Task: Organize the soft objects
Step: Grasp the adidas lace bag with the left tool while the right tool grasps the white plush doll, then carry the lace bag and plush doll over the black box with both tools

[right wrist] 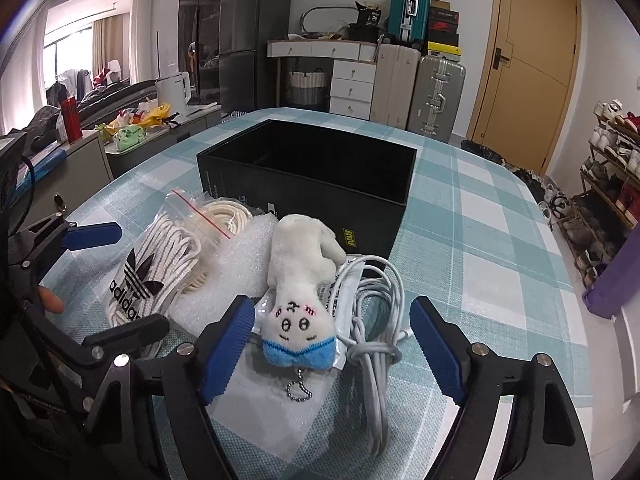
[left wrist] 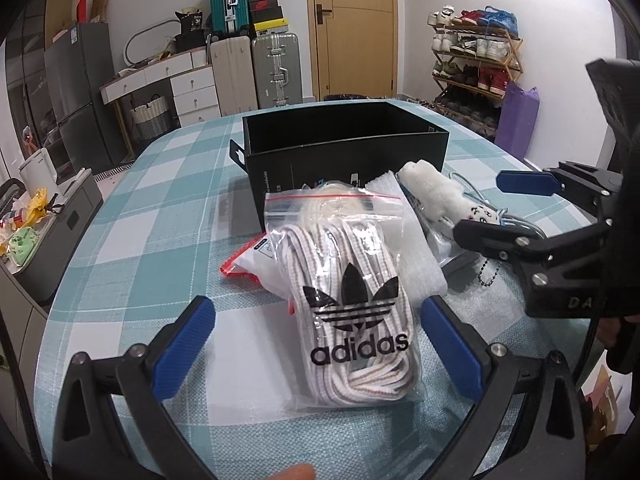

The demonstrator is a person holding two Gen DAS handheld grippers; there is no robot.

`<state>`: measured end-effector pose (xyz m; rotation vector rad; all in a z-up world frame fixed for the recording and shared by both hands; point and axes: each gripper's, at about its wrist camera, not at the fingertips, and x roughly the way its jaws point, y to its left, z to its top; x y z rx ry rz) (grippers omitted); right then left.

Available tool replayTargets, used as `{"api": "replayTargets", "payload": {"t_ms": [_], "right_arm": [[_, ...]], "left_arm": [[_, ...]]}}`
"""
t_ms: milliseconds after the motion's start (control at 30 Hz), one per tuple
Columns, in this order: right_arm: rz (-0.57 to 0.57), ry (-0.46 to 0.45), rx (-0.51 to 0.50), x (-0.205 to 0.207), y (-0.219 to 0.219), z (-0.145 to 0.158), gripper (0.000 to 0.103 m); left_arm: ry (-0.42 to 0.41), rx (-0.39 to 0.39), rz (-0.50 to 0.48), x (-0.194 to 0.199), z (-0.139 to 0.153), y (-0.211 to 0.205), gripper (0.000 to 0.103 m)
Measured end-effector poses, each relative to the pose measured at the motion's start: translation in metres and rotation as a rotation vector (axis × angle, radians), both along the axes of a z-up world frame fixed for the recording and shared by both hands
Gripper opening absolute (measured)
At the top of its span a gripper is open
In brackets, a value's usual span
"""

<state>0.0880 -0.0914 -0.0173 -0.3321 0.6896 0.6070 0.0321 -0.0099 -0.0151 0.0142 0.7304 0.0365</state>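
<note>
The left tool (left wrist: 316,344) is standing wide open at the bottom of its frame, gripping nothing, its blue pads flanking the lower half of the zip bag of laces (left wrist: 344,304), which is lying flat on the table (left wrist: 132,216) in the centre of the frame. The right tool (right wrist: 332,346) is likewise gaping and holding nothing, its pads sitting either side of the plush keychain (right wrist: 298,292) and the coiled white cable (right wrist: 372,320) low in the middle of its view.

The bag is looking light, slick and squashy; a pinch across its full middle, over the bundled laces, is probably safer than the thin plastic edge, which could slide out. The plush is looking soft and light, so squeezing its body should hold well, though its ball chain and the neighbouring cable may be snagging. The black box (right wrist: 308,172) is waiting open, just behind both, mid-frame.
</note>
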Motion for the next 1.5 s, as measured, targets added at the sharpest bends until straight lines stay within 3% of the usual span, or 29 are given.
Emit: {"api": "replayTargets", "payload": {"t_ms": [300,567,867,1100,1500], "right_arm": [[0.039,-0.017,-0.042,0.008,0.014,-0.001,0.070],[0.075,0.007,-0.032,0.013,0.022,-0.004,0.058],[0.092,0.035,-0.005,0.014,0.021,-0.008,0.046],[0.098,0.046,0.010,0.014,0.018,-0.006,0.034],[0.097,0.027,0.055,0.005,0.003,0.005,0.033]], "left_arm": [[0.020,-0.036,-0.005,0.003,-0.003,0.009,0.099],[0.014,-0.098,-0.078,0.000,-0.001,0.003,0.057],[-0.006,-0.129,-0.090,-0.005,0.001,0.005,0.041],[-0.028,-0.160,-0.080,-0.008,0.004,0.012,0.036],[-0.068,-0.162,-0.069,-0.012,0.014,0.015,0.035]]}}
